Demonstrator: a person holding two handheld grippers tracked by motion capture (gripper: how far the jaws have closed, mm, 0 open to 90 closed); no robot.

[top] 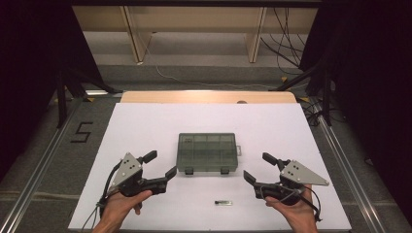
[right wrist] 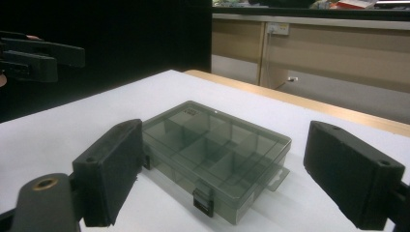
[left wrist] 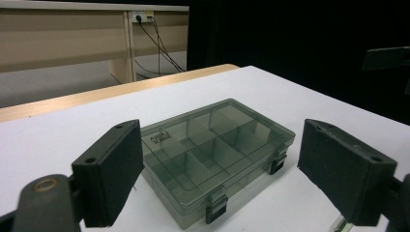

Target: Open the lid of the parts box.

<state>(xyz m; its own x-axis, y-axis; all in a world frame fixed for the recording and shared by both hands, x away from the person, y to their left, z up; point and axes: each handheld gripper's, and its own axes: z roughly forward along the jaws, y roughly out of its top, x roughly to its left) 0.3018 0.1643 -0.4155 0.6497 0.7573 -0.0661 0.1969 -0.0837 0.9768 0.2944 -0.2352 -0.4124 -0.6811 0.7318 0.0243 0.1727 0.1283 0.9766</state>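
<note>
1. Compartment box (top: 207, 152): I read it at the centre of the frame in the high view, lying flat on the white worktop (top: 145, 121). Its long axis runs left to right and its two latches (top: 225, 171) face the lower edge.
2. Appearance: smoky translucent plastic, lid down, dividers showing through, a hang tab on its right end. The cells look empty to me.
3. Left gripper (top: 161, 164): lower left of the box, jaws spread wide and holding nothing, aimed at the box's lower left corner.
4. Right gripper (top: 258, 166): lower right of the box, jaws likewise apart and empty.
5. Key relation: the box sits between the two grippers, up-frame of both. Neither touches it. The left looks marginally nearer.
6. Small dark item (top: 223, 202): lower centre, below the box. I cannot identify it.
</note>
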